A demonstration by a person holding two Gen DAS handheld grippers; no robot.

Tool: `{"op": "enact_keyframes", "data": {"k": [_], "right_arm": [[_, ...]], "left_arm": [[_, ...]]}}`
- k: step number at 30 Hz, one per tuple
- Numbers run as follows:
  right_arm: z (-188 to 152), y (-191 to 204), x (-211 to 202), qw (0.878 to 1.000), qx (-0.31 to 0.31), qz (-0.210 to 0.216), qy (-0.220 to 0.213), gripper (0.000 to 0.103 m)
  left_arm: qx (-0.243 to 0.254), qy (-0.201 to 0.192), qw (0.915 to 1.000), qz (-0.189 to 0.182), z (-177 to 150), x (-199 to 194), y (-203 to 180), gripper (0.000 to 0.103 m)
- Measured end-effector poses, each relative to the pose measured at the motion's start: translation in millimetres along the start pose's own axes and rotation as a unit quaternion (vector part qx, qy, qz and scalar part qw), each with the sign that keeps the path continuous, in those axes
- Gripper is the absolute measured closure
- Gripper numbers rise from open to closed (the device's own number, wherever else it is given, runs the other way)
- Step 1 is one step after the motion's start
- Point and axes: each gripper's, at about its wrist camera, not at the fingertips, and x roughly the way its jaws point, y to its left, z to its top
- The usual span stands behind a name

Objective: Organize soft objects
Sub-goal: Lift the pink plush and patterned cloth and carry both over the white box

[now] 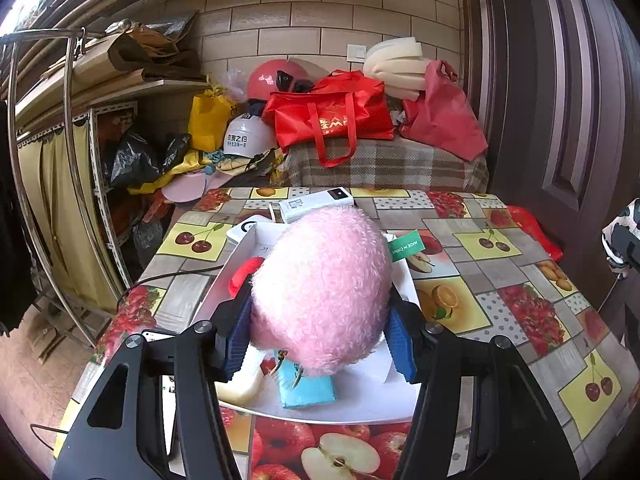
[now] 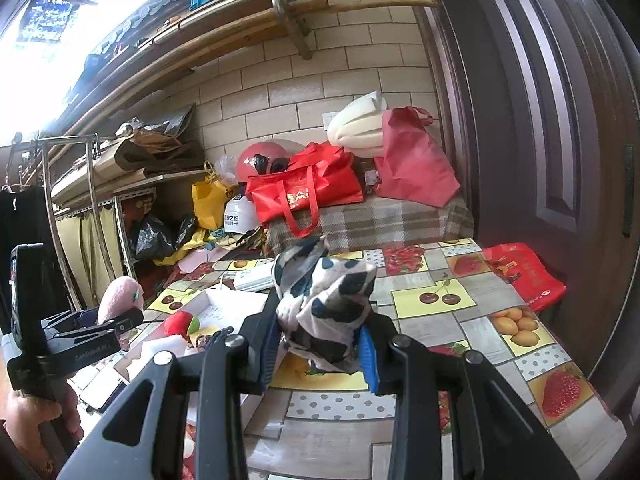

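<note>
Pink plush toy [image 1: 320, 288] squeezed between left gripper [image 1: 316, 328] pads, held above white tray [image 1: 248, 248] on fruit-print table [image 1: 500, 280]. Farther right, spotted black-and-white cloth [image 2: 324, 300] pinched in narrowly closed right gripper [image 2: 320, 344], raised over same table.

On the table [image 1: 500, 280] a tray [image 1: 360, 408] lies, a power bank [image 1: 316, 203] just behind it.
</note>
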Motion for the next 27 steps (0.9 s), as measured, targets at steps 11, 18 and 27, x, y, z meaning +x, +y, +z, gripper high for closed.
{"op": "enact_keyframes", "data": {"k": [11, 18, 27], "right_arm": [[-3.3, 8.2, 7.4, 1.0, -0.011, 0.008, 0.011, 0.069], [-3.2, 24.5, 17.3, 0.999, -0.029, 0.022, 0.02, 0.069], [-2.6, 39.6, 29.3, 0.998, -0.04, 0.039, 0.033, 0.069]], "left_arm": [[-0.001, 0.0, 1.0, 0.003, -1.5, -0.4, 2.8, 0.045], [-0.009, 0.0, 0.9999, 0.011, -2.4, -0.2, 11.2, 0.045], [-0.019, 0.003, 0.9997, 0.018, -5.7, 1.2, 22.5, 0.045]]}}
